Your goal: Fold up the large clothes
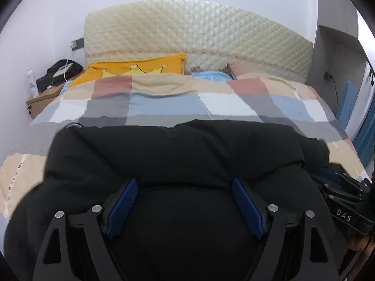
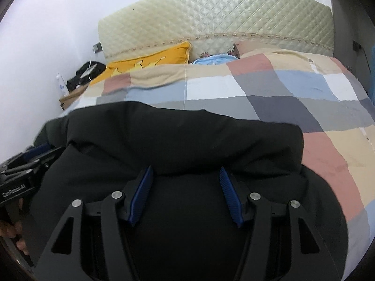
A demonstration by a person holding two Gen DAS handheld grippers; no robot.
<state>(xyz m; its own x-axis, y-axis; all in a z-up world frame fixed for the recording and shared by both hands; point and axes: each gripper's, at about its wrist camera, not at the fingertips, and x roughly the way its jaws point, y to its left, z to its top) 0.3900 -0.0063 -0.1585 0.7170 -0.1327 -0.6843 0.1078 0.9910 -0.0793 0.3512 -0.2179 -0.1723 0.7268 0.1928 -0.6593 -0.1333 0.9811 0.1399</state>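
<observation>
Two grippers work one black garment (image 1: 168,159), a bulky dark piece of clothing lying on the near part of a bed with a patchwork duvet (image 1: 222,104). In both wrist views it fills the lower half of the picture; its far edge is rounded and doubled over, so a fold looks already made across it, though which part of the garment that is cannot be told.

From the left wrist camera, the left gripper (image 1: 185,185) stands with its blue pads (image 1: 124,205) spread wide over the cloth, and nothing shows pinched between them. The right gripper (image 2: 186,174) has its pads at a narrower gap, also over black fabric; whether they press on a ridge of it or merely frame it cannot be made out. Each gripper also shows at the edge of the other's view, so they sit side by side over the near end.

By my reading, the step in hand is setting down or re-gripping the near edge for a further fold. The next move calls for both tools to catch matching points of the thick cloth and carry them evenly toward the headboard (image 1: 199,28); the padding may slip or bunch.
</observation>
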